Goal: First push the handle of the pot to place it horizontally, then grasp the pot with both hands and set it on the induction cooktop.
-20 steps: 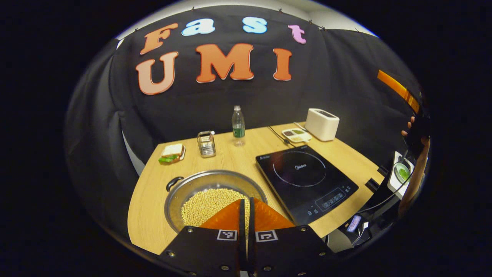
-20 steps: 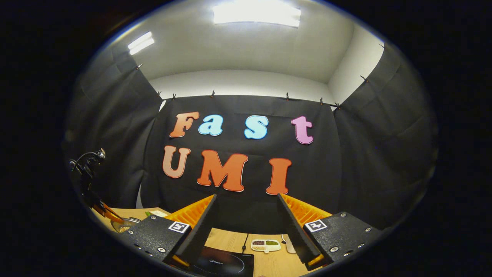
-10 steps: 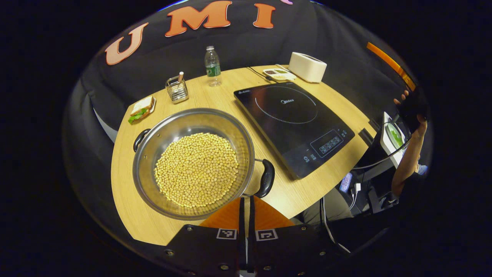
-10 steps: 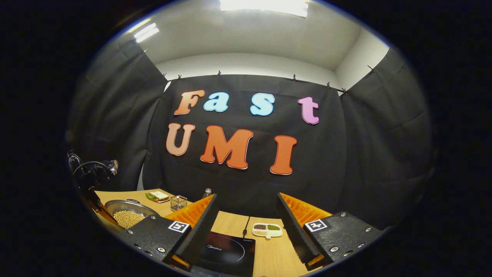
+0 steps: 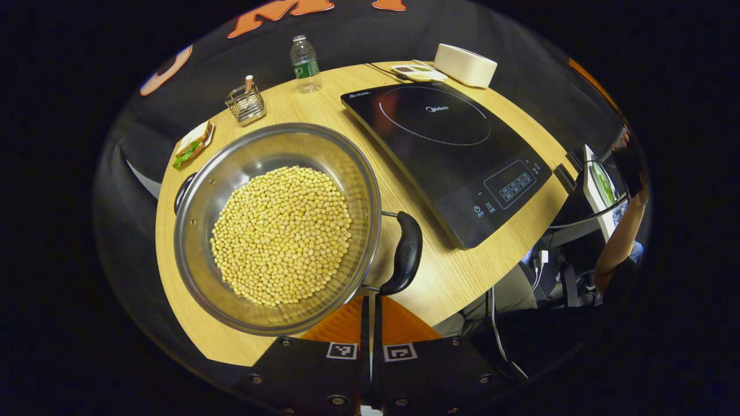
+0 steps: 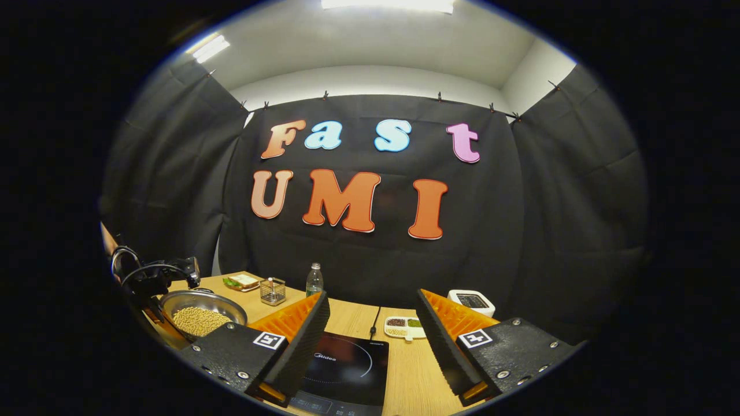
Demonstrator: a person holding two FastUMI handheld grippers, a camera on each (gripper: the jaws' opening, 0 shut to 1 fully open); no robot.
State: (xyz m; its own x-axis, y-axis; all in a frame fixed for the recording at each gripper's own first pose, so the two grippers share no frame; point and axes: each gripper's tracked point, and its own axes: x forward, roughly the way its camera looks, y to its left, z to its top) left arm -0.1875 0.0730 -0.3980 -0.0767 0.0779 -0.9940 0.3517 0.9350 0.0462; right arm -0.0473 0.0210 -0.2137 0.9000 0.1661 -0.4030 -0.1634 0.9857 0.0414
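Note:
A steel pot (image 5: 370, 190) full of yellow beans stands on the wooden table, left of the black induction cooktop (image 5: 451, 144). One black handle (image 5: 406, 254) points toward the near right, the other (image 5: 181, 190) toward the far left. My left gripper (image 5: 370, 301) is shut with nothing in it, its tips just short of the near handle. My right gripper (image 6: 371, 296) is open and empty, held above the table's near edge. The right gripper view has the cooktop (image 6: 347, 364) between its fingers and the pot (image 6: 202, 315) far to the left.
Behind the pot are a sandwich (image 5: 192, 144), a wire holder (image 5: 245, 104) and a water bottle (image 5: 304, 56). A white box (image 5: 465, 65) and a small divided dish (image 5: 419, 72) sit behind the cooktop. A person's arm (image 5: 621, 242) is off the table's right edge.
The left gripper has tipped downward and moved in close over the pot, still shut. The right gripper has lowered or tilted down, bringing more of the table into its view; it stays open.

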